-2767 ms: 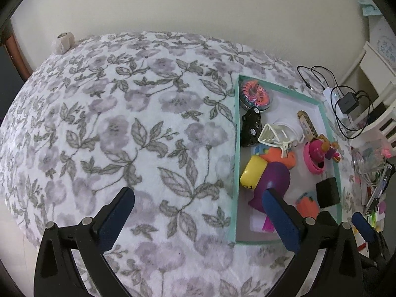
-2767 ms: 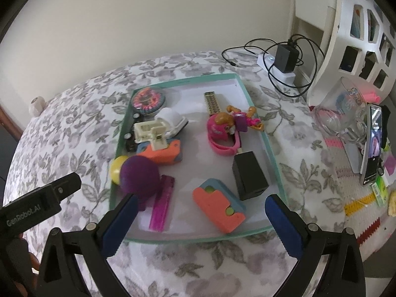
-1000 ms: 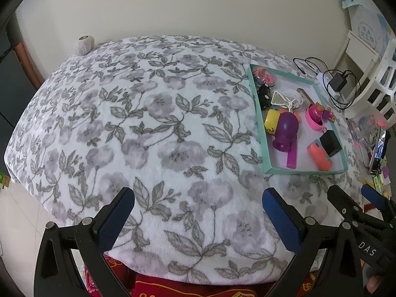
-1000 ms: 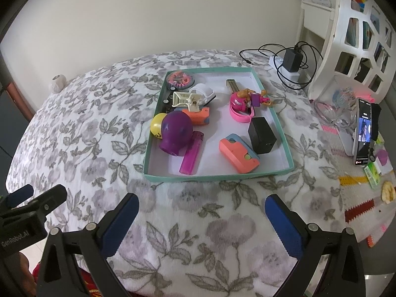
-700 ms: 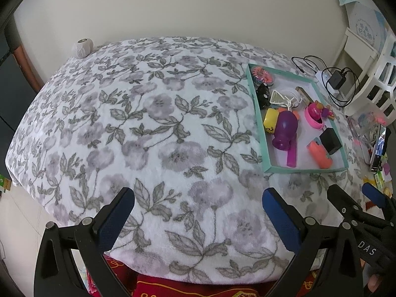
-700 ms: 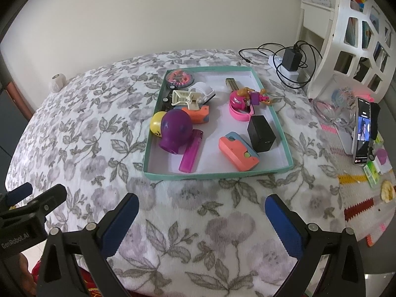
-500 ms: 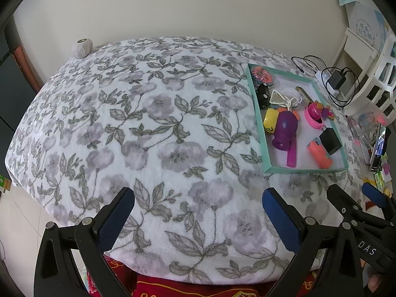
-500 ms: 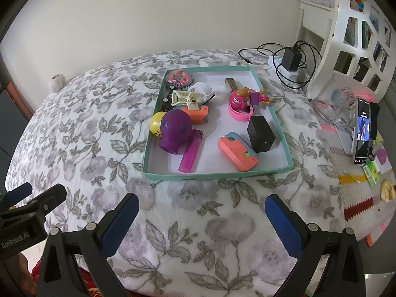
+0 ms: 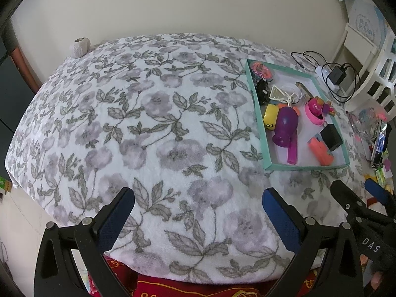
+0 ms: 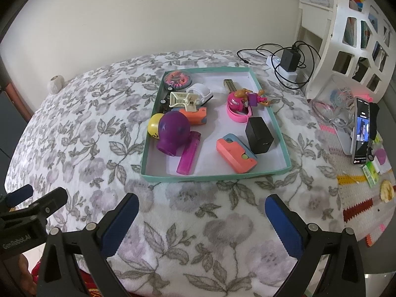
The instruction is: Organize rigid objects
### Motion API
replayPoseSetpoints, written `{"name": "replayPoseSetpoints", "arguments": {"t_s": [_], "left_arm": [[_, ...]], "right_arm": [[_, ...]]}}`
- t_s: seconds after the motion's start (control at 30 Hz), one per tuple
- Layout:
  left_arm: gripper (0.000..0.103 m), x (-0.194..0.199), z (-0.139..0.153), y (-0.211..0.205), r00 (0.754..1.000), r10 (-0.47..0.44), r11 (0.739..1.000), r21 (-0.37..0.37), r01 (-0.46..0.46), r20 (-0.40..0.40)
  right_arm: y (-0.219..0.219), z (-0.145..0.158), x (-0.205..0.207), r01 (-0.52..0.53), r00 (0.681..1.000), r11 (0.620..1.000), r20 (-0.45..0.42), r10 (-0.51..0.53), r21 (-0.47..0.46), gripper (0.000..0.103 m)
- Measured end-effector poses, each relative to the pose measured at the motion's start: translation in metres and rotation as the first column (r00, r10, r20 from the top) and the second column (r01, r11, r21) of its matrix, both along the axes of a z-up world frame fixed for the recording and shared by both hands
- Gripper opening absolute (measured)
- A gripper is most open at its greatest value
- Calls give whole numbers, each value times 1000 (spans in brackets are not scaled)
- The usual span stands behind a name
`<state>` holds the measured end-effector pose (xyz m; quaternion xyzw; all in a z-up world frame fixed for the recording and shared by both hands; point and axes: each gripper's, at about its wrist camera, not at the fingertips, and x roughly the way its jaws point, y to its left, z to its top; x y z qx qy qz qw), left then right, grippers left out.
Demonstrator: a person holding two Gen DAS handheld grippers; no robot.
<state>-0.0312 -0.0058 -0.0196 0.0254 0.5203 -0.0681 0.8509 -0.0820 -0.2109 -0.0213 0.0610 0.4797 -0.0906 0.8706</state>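
Task looks done: all rigid toys sit inside the teal tray (image 10: 215, 177) near the surface's (image 9: 153, 128) right edge. Left gripper (image 9: 198, 219) and right gripper (image 10: 201, 220) both spread apart, empty, near the front edge.

The right gripper (image 10: 199, 219) hangs spread wide and empty over the floral blanket (image 10: 86, 133). Ahead of it lies the teal tray (image 10: 212, 178), holding a purple toy (image 10: 173, 130), magenta lighter (image 10: 188, 157), orange case (image 10: 236, 157) and black cube (image 10: 258, 135). Ahead to its right stands a phone (image 10: 360, 131).
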Motion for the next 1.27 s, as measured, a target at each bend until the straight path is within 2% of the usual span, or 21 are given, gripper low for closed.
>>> {"name": "replayPoseSetpoints", "arguments": {"t_s": [1.27], "left_arm": [[103, 0, 0, 3, 1000, 24, 1000, 15, -24, 4]], "right_arm": [[2, -6, 3, -23, 999, 999, -25, 23, -22, 103]]}}
